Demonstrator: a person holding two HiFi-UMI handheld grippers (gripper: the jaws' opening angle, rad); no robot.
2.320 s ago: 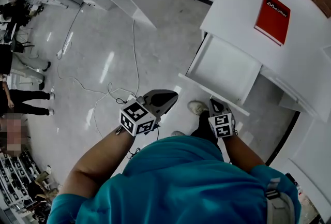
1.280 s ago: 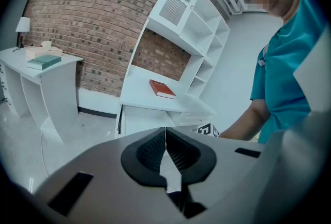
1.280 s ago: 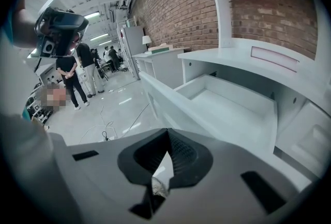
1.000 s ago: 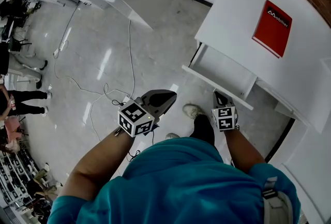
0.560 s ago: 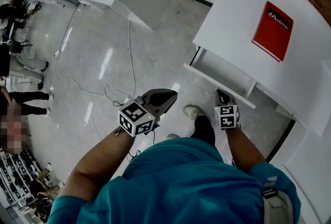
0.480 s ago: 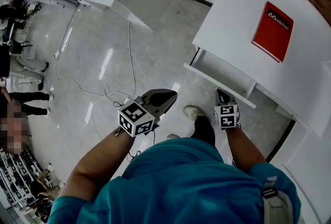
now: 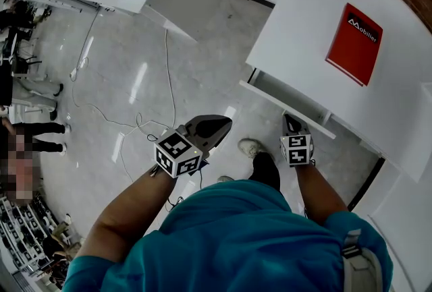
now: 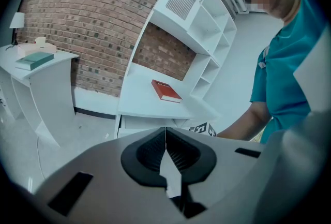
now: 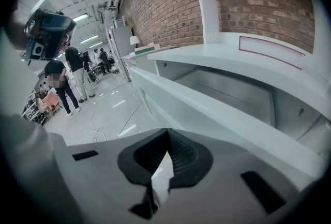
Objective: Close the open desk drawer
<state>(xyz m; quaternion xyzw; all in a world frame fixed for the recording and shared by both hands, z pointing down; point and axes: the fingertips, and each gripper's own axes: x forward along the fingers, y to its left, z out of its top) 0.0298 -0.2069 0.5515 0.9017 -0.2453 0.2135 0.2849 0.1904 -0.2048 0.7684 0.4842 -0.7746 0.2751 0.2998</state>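
- The smooth white box-shaped desk drawer (image 7: 280, 90) sticks partly out from under the flat white desk top (image 7: 304, 21).
- The right grey gripper (image 7: 290, 122) has its ribbed black pads pinched together on nothing, with its tip at the drawer's flat front.
- The left grey gripper (image 8: 165, 132) is pinched together too, empty, well apart from the drawer.

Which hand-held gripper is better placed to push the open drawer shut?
Right: the right hand-held gripper sits at the white desk drawer's front panel; the left hand-held gripper hangs over the grey floor, apart.
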